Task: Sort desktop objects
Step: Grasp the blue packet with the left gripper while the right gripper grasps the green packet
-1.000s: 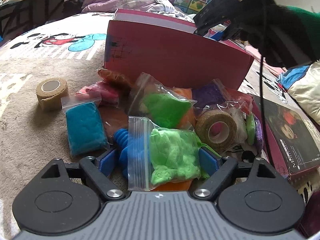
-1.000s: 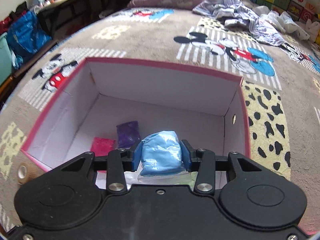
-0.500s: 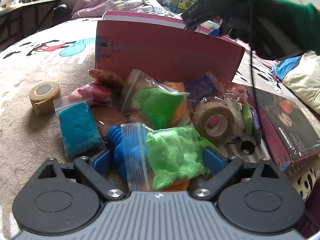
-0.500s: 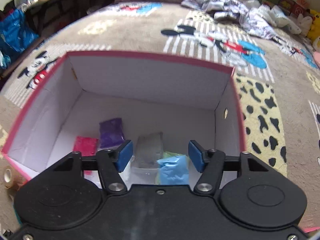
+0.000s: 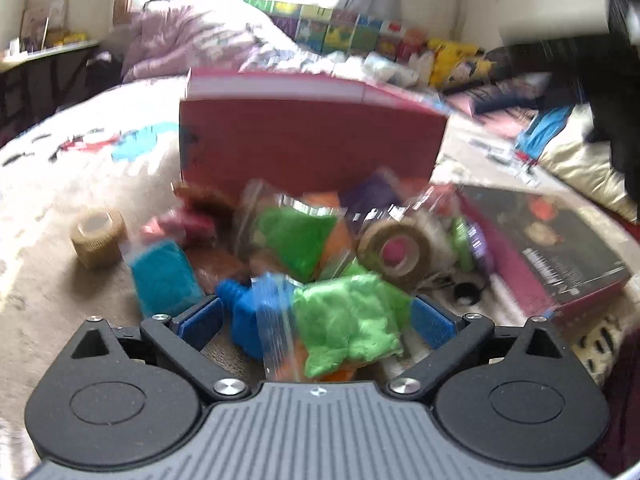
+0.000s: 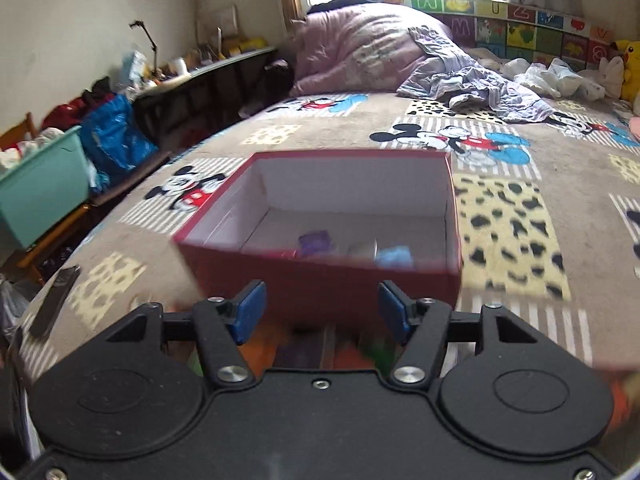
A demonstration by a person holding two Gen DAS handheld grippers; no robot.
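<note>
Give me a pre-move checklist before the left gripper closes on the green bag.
1. Green clay bag between the left gripper fingers: ok, it sits in the gap.
2. Only one item in the gap: not ok, a blue ribbed piece lies there too, beside the bag.
3. Left fingers open wide enough: ok, both blue pads stand clear of the bag.
4. Right gripper empty and open: ok, nothing between its fingers.
5. Red box has room: ok, only a few small bags on its floor, including a light blue bag.
6. Image sharp enough to aim: not ok, left wrist view is motion-blurred.
</note>
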